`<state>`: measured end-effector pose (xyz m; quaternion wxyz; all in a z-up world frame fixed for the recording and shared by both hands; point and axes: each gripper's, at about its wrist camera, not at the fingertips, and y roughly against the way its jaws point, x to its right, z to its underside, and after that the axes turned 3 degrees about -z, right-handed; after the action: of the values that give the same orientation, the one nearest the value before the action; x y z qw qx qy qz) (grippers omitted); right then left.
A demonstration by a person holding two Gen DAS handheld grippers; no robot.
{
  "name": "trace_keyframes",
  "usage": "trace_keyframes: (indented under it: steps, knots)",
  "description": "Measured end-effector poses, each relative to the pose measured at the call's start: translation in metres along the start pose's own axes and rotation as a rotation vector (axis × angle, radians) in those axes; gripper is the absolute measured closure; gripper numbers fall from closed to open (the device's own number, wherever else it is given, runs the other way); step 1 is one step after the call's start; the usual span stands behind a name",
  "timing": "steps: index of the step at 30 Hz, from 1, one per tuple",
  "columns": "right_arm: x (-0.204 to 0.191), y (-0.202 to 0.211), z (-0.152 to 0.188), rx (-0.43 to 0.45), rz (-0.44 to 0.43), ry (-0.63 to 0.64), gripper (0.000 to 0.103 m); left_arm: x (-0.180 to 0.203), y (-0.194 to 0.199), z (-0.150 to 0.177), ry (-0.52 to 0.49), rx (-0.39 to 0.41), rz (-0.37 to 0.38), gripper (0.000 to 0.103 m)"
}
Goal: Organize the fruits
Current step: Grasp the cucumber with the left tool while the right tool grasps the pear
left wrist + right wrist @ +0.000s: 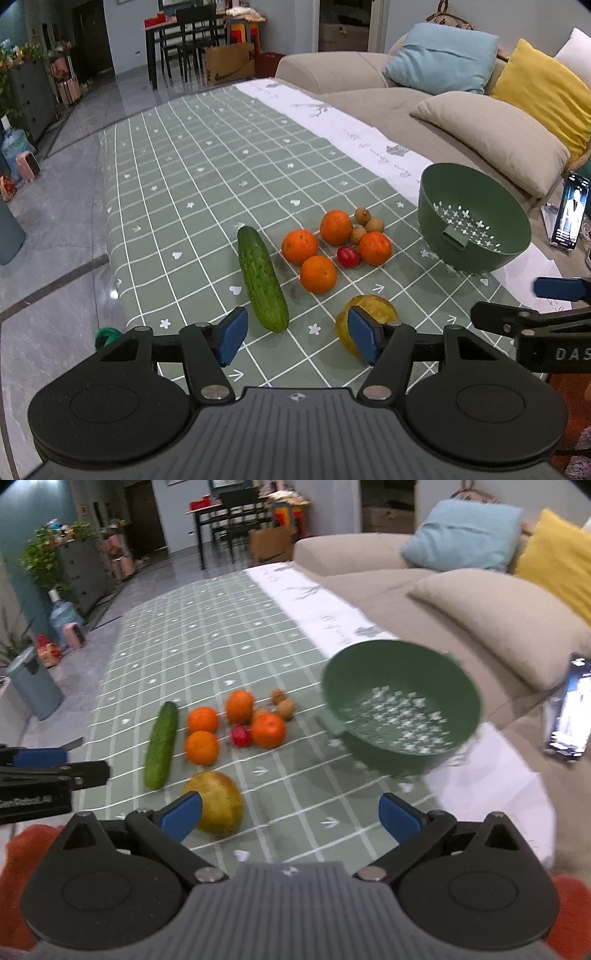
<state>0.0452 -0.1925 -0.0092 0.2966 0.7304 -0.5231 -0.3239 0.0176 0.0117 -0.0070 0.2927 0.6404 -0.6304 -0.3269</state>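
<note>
On the green checked tablecloth [207,177] lie a cucumber [262,278], several oranges [318,274], a small red fruit [348,257] and three small brown fruits [373,224]. A large yellow-green fruit [376,308] sits nearest, partly behind one fingertip. To the right stands a tilted green colander [491,258] with nothing in it. My left gripper [297,332] hovers open over the cloth between the cucumber and the yellow-green fruit. My right gripper [291,812] is open too, with the yellow-green fruit [219,803] just beyond its left finger and the colander [388,760] ahead on the right.
A white cloth strip [332,122] runs along the table's right side beside a beige sofa [369,92] with cushions. A lit phone [570,214] stands upright at far right. The table's left edge drops to grey floor [55,221]. The other gripper's finger [557,288] shows at the right.
</note>
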Motion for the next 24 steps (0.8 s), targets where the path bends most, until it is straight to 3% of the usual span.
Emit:
trace_keyframes:
  steps: [3,10,20,24]
  knots:
    - [-0.010,-0.015,-0.005,-0.027,-0.058,0.027,0.023,-0.008,-0.009,-0.003,0.014,-0.027,0.015,0.034]
    - [-0.034,-0.059,-0.012,-0.130,-0.150,0.096,0.024,-0.027,-0.040,-0.007,0.081,-0.111,0.040,0.038]
    - [-0.049,-0.118,-0.013,-0.256,-0.176,0.136,0.024,-0.045,-0.081,-0.004,0.154,-0.172,0.068,0.038]
    - [-0.049,-0.133,-0.012,-0.293,-0.186,0.141,0.031,-0.049,-0.097,-0.009,0.175,-0.188,0.073,0.038]
